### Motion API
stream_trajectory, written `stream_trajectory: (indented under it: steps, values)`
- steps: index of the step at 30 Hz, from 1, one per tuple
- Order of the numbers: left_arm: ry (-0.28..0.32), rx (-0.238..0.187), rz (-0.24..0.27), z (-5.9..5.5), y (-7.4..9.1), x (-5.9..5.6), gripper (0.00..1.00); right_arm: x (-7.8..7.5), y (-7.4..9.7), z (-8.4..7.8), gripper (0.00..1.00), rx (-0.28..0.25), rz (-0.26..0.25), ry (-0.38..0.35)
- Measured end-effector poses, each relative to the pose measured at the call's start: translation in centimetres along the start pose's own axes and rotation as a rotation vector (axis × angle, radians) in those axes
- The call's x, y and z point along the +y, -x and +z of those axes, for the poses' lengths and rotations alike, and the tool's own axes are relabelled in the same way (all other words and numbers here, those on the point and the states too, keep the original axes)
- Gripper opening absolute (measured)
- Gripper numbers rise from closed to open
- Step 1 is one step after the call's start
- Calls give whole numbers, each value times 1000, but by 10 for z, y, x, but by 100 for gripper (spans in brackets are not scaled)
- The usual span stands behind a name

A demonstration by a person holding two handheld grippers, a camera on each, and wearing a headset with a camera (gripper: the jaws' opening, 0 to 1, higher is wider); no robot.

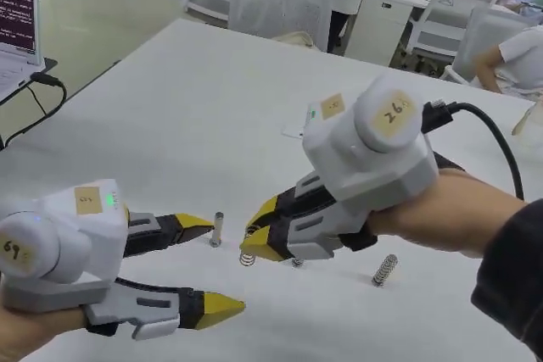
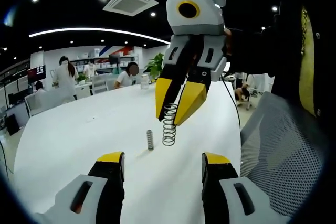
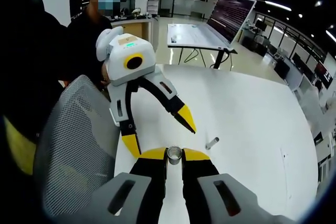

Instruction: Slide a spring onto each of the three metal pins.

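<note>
White table (image 2: 79, 129) bears a pin (image 2: 149, 139); right gripper (image 3: 174, 157) pinches spring (image 2: 169, 127), left gripper (image 2: 163, 163) gapes.

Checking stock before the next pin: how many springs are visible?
2: a held spring in the right tool, a loose spring on the table right of it. Others may hide under the tool.

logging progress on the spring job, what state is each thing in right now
left gripper, open, holding nothing
right gripper, shut on the held spring
held spring, clamped between the jaws, hanging down below the tips
metal pin, upright on the table, looks bare
loose spring, lying on the table, untouched
</note>
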State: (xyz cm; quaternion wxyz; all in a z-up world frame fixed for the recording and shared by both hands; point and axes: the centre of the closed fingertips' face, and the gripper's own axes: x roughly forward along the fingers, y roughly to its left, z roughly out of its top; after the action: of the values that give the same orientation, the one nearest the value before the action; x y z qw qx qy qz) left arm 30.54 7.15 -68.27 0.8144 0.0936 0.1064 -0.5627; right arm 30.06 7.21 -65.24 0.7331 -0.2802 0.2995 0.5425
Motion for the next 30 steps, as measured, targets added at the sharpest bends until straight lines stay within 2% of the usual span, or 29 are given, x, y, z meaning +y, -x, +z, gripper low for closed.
stream_trajectory:
  steps: [14, 22, 30]
  values:
    - [46, -1, 53, -8, 9, 7, 78, -5, -1, 0, 7, -3, -11, -2]
    - [53, 3, 88, -15, 13, 14, 83, -10, -3, 0, 7, -5, -20, -6]
    - [61, 18, 99, -27, 15, 15, 84, -21, -2, 1, 7, -19, -36, -21]
